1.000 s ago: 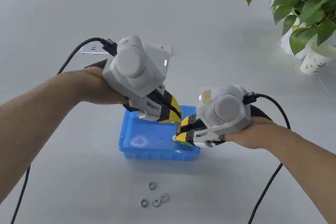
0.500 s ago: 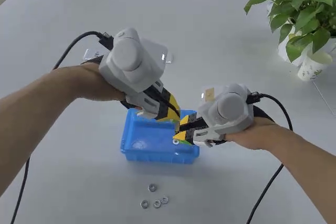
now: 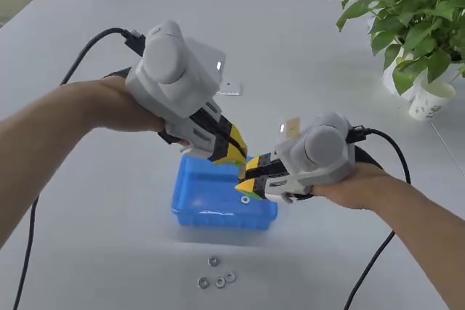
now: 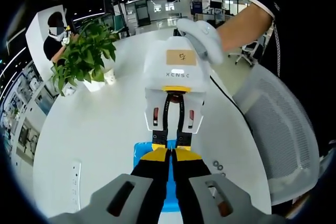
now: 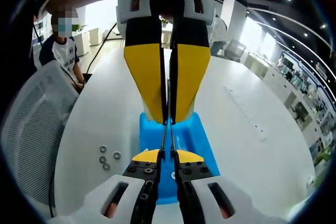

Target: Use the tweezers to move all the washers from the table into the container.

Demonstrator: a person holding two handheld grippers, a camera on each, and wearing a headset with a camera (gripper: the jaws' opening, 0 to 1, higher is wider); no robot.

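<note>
head view: left claw [image 3: 234,152] and right claw [image 3: 247,181] met tip to tip over the blue plastic rectangular container [image 3: 218,217], which sat on the light grey bench [image 3: 327,49]. both sets of jaws looked pressed close together. one small silver washer [image 3: 245,199] was right at the right claw's tips, inside the container's outline; couldn't tell if it was pinched or lying on the floor. four loose steel washers [image 3: 216,278] lay bunched on the bench near the container's front wall, not touching it. green potted plant [image 3: 414,12] at the far right corner

left gripper view: left claw [image 4: 171,155] had its yellow-tipped jaws pressed together, right claw [image 4: 170,142] nose to nose with it. container [image 4: 137,153] under both, loose washers [image 4: 218,166] on the bench beside it, grey mesh chair [image 4: 283,129] off the bench edge

right gripper view: right claw [image 5: 168,157] was pinching thin metal tweezers [image 5: 166,121], which ran up into the narrow slit between the left claw [image 5: 168,116] jaws, clamped on them too. container [image 5: 199,140] directly below the tips, loose washers [image 5: 107,158] apart from it on the bench
</note>
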